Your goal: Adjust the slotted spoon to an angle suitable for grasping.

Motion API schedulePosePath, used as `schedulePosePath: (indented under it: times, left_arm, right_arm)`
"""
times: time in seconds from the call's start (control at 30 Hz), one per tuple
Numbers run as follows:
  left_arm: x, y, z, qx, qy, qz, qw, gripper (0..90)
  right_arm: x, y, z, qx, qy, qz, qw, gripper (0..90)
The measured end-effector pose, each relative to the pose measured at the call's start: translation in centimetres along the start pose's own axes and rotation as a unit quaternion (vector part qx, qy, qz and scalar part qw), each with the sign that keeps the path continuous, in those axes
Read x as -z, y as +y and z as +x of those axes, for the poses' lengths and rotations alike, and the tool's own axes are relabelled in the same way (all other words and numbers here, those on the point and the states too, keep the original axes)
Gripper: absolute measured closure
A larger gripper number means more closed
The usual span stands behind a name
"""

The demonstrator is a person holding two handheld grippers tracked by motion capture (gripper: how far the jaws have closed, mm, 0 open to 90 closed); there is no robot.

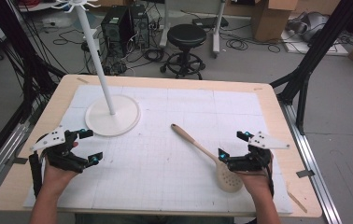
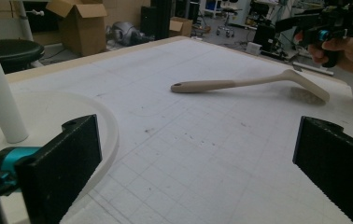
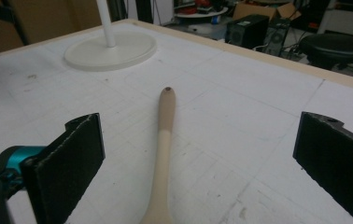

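A person's forearms reach in over the table's near edge, a two-jaw gripper in each hand. The left gripper [image 1: 88, 146] sits near the left side, jaws spread wide and empty. The right gripper [image 1: 233, 144], at the right, is likewise wide open.

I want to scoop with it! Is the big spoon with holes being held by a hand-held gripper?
No, the spoon lies flat on the white mat, and the right hand-held gripper beside it is open.
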State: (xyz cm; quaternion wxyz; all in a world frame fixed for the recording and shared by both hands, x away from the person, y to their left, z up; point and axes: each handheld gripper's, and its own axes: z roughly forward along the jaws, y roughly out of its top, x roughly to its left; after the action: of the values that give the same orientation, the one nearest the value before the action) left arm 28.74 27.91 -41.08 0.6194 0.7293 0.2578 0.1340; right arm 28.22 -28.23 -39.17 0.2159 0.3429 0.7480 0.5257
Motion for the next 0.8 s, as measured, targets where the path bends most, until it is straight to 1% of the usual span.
schedulePosePath:
  times: [0.03, 0.07, 0.13, 0.2, 0.3, 0.37, 0.4, 0.43, 0.47, 0.5, 0.53, 0.57, 0.6, 0.63, 0.67, 0.7, 0.73, 0.77, 0.8]
  left_arm:
    - [0.1, 0.2, 0.0, -0.004, 0.0, -0.003, 1.0, 1.7]
    - [0.1, 0.2, 0.0, -0.004, 0.0, -0.003, 1.0, 1.6]
    - [0.0, 0.3, 0.0, -0.008, -0.001, -0.001, 1.0, 1.6]
    - [-0.1, 0.3, -0.1, -0.01, -0.004, 0.002, 0.9999, 1.6]
    - [-0.3, 0.3, -0.2, -0.012, -0.003, 0.008, 0.9999, 1.7]
    - [-0.2, 0.3, -0.3, -0.013, -0.004, 0.009, 0.9999, 1.6]
    - [-0.1, 0.3, -0.3, -0.012, -0.004, 0.007, 0.9999, 1.7]
    - [-0.1, 0.4, -0.3, -0.012, -0.005, 0.005, 0.9999, 1.6]
    - [-0.1, 0.4, -0.3, -0.012, -0.005, 0.005, 0.9999, 1.7]
    - [-0.1, 0.4, -0.3, -0.014, -0.005, 0.006, 0.9999, 1.7]
    - [-0.1, 0.4, -0.3, -0.013, -0.005, 0.007, 0.9999, 1.6]
    - [-0.2, 0.4, -0.2, -0.014, -0.005, 0.01, 0.9998, 1.7]
    - [-0.3, 0.3, -0.2, -0.013, -0.005, 0.013, 0.9998, 1.6]
    - [-0.3, 0.3, -0.2, -0.014, -0.005, 0.015, 0.9998, 1.6]
    - [-0.3, 0.3, -0.2, -0.014, -0.005, 0.015, 0.9998, 1.7]
    - [-0.4, 0.3, -0.3, -0.016, -0.005, 0.019, 0.9997, 1.7]
    - [-0.4, 0.3, -0.3, -0.016, -0.004, 0.019, 0.9997, 1.6]
    - [-0.4, 0.3, -0.3, -0.017, -0.004, 0.018, 0.9997, 1.6]
    - [-0.3, 0.3, -0.3, -0.019, -0.004, 0.016, 0.9997, 1.6]
  right_arm:
    - [-0.7, 0.4, -0.1, 0.005, 0.002, 0.013, 0.9999, 0.9]
    - [-1.0, 0.6, 0.0, 0.002, 0.005, 0.018, 0.9998, 0.9]
    - [-1.8, 1.1, 0.0, 0.002, 0.01, 0.036, 0.9993, 0.9]
    - [-2.6, 1.9, 0.2, 0.013, 0.013, 0.054, 0.9984, 0.9]
    - [-3.9, 3.0, 0.4, 0.023, 0.022, 0.086, 0.9958, 0.9]
    - [-4.9, 3.6, 0.4, 0.035, 0.02, 0.114, 0.9926, 0.9]
    - [-5.4, 3.8, 0.3, 0.036, 0.02, 0.127, 0.991, 0.9]
    - [-5.9, 3.9, 0.2, 0.033, 0.025, 0.139, 0.9895, 0.9]
    - [-5.9, 3.9, 0.2, 0.033, 0.025, 0.139, 0.9895, 0.9]
    - [-7.0, 4.2, 0.2, 0.029, 0.031, 0.172, 0.9841, 1.1]
    - [-7.4, 4.3, 0.2, 0.035, 0.031, 0.181, 0.9823, 3.1]
    - [-7.8, 4.4, 0.3, 0.038, 0.038, 0.192, 0.9799, 4.9]
    - [-8.2, 4.5, 0.4, 0.039, 0.04, 0.201, 0.9781, 5.0]
    - [-8.8, 4.5, 0.5, 0.038, 0.041, 0.216, 0.9747, 5.1]
    - [-8.8, 4.5, 0.5, 0.038, 0.041, 0.216, 0.9747, 5.1]
    - [-9.8, 4.5, 0.7, 0.039, 0.046, 0.242, 0.9683, 7.1]
    - [-10.1, 4.5, 0.7, 0.044, 0.047, 0.25, 0.9662, 7.1]
    - [-10.7, 4.4, 0.8, 0.046, 0.048, 0.263, 0.9624, 7.2]
    - [-11.0, 4.4, 0.9, 0.044, 0.047, 0.271, 0.9604, 7.5]
